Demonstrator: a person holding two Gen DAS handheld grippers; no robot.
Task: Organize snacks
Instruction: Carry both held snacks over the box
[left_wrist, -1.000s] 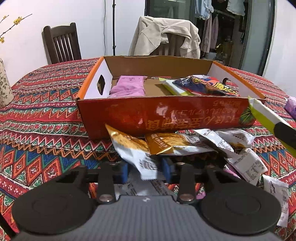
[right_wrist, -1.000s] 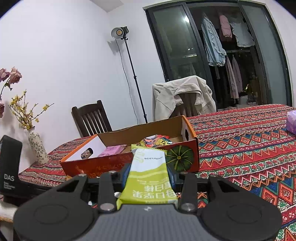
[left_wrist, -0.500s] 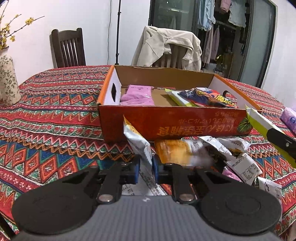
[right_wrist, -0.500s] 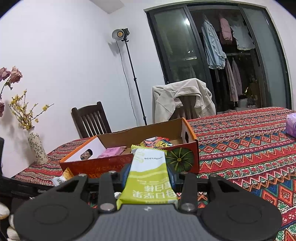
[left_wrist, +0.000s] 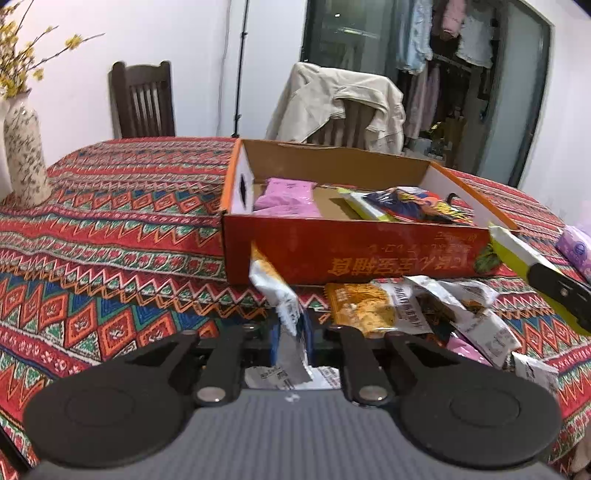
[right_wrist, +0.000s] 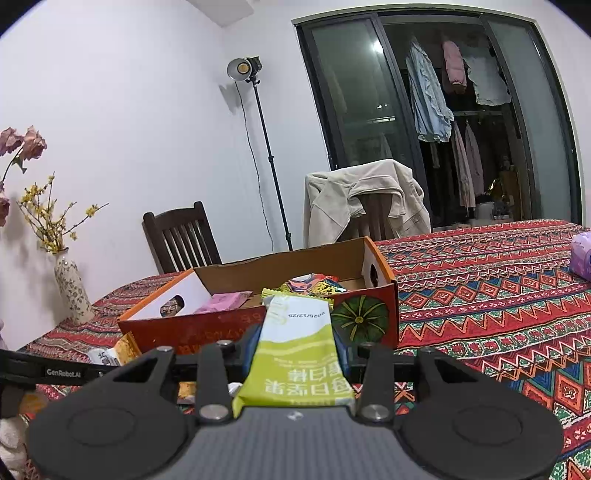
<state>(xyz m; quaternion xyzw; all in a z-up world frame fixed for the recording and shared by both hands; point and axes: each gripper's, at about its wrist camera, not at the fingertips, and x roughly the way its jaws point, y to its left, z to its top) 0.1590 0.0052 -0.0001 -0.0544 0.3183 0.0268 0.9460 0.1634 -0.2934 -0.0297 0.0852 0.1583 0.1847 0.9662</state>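
Progress: snacks partly sorted; I judge the job about half done.
Box: open orange cardboard box (left_wrist: 354, 254) on the patterned desk (left_wrist: 110, 229) holds two pink packets (left_wrist: 288, 197), one yellow-green bar (left_wrist: 364, 206) and one dark multicoloured bag (left_wrist: 417, 206).
Left tongs (left_wrist: 291, 339): just closing, now clamped on one orange-and-white foil snack packet (left_wrist: 275, 284), lifted just before the box's front wall.
Right tongs (right_wrist: 295, 350): clamped on one green-and-white wrapped bar (right_wrist: 295, 354), near the box's corner.
Left to do: loose pile of orange-and-white packets (left_wrist: 417, 306) against the box front; at least four, exact count unclear.
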